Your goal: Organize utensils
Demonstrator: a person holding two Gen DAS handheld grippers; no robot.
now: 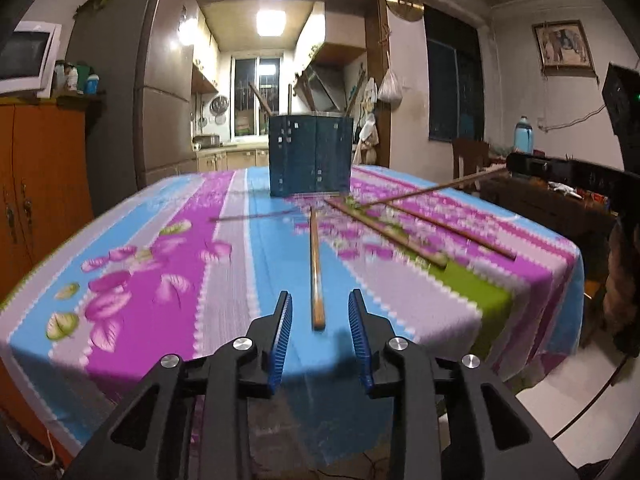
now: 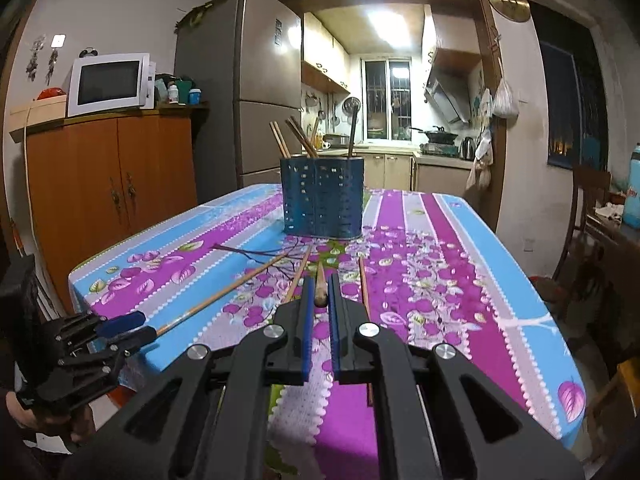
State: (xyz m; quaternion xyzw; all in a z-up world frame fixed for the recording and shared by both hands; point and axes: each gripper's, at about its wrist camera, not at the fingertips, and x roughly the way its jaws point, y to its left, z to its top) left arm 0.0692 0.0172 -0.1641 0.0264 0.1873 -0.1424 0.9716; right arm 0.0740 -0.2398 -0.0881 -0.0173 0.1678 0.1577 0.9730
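Bench under a floral striped cloth in pink, blue and lilac, with a blue perforated holder standing upright toward its far end. Holder used as landmark below.

Holder contents: several chopsticks stand leaning in it, seen in the right wrist view, plus one dark long-handled utensil at its right side.

Left gripper: fingers spread apart, nothing between the pads. One light wooden chopstick lies flat on the cloth, running from just in front of the holder back toward this gripper; its near end sits in the gap between the blue finger pads, not touching either as far as the view shows.

Right gripper: fingers drawn close, grasping the thick end of a chopstick. That chopstick points forward toward the holder, its far tip short of the holder's base. The left wrist view shows it as a thin stick held off the cloth, to the right of the holder.

Loose chopsticks on the cloth in front of the holder: two dark ones lying diagonally on its right side in the left wrist view, and thin ones either side of the right gripper. View is motion-blurred, so exact count not certain.
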